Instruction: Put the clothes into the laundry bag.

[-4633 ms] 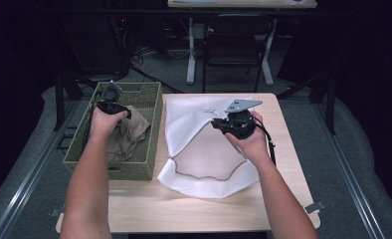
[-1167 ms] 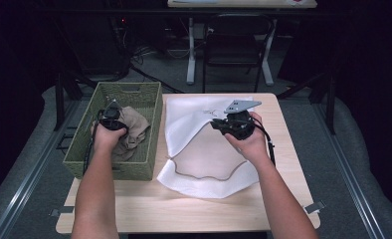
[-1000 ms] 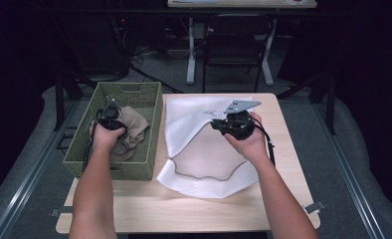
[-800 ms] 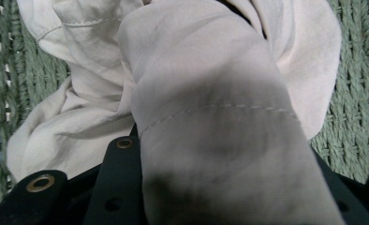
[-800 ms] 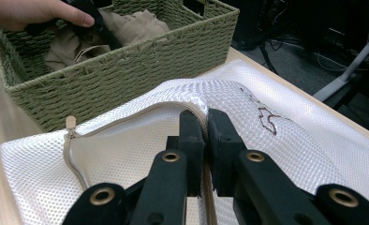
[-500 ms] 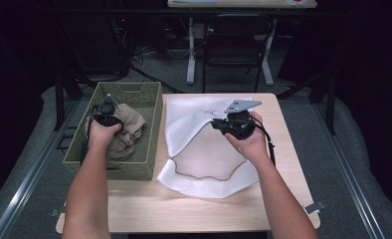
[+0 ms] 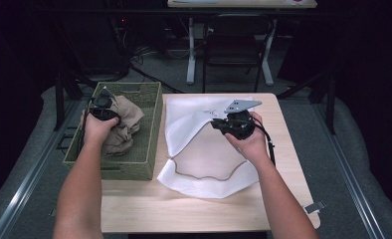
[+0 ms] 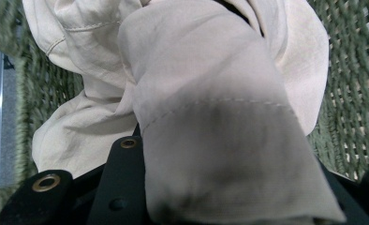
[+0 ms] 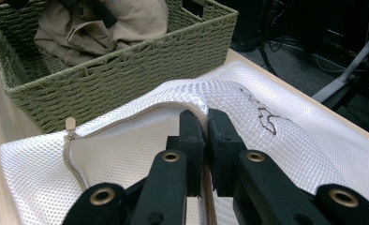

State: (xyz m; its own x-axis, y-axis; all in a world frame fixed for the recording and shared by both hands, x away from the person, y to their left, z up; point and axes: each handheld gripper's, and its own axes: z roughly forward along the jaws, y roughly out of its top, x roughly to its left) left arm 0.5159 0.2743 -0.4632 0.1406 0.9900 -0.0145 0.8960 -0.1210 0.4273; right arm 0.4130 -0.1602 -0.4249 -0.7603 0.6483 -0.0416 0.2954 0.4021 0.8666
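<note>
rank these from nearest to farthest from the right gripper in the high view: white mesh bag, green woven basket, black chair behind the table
1. white mesh bag: the right gripper is clamped on its zipper edge, so they touch.
2. green woven basket: on the table's left side, beyond the bag.
3. black chair: on the floor past the table's far edge.

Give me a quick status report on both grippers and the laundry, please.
Left gripper shut on beige garment, inside green basket. Right gripper shut on mesh bag zipper edge, mouth held open. Nothing between basket and bag.
</note>
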